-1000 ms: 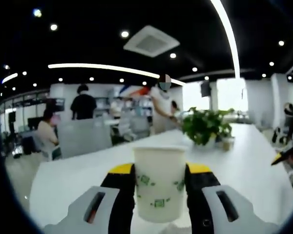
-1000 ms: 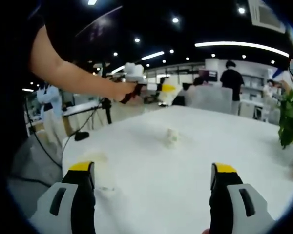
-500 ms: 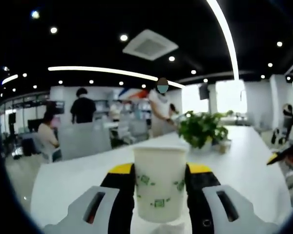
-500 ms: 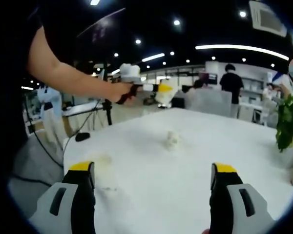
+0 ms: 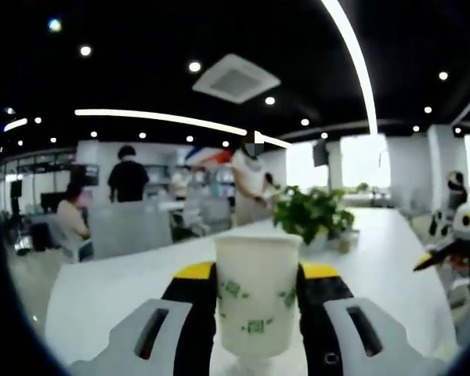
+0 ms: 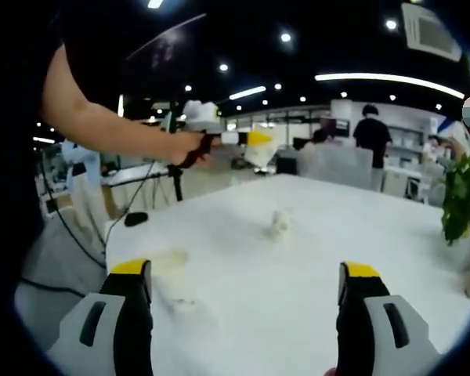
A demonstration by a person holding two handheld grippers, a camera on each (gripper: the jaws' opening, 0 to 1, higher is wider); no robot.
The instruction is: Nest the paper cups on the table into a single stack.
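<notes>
Claws differ: we see the left claw (image 5: 257, 291) held level above the bench (image 6: 298, 258), clamping one upright paper cup (image 5: 256, 294); the right claw (image 6: 247, 270) gapes wide over two blurred cups (image 6: 279, 224).

White table (image 6: 313, 258), two cups (image 6: 279, 225), potted plant (image 5: 308, 215)

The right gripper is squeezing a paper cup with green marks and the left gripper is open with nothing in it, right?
Not quite: you swapped the sides. The left gripper is the one closed on the paper cup with green marks, as the left gripper view shows. The right gripper is open with nothing between its jaws, above the white table, as the right gripper view shows.
</notes>
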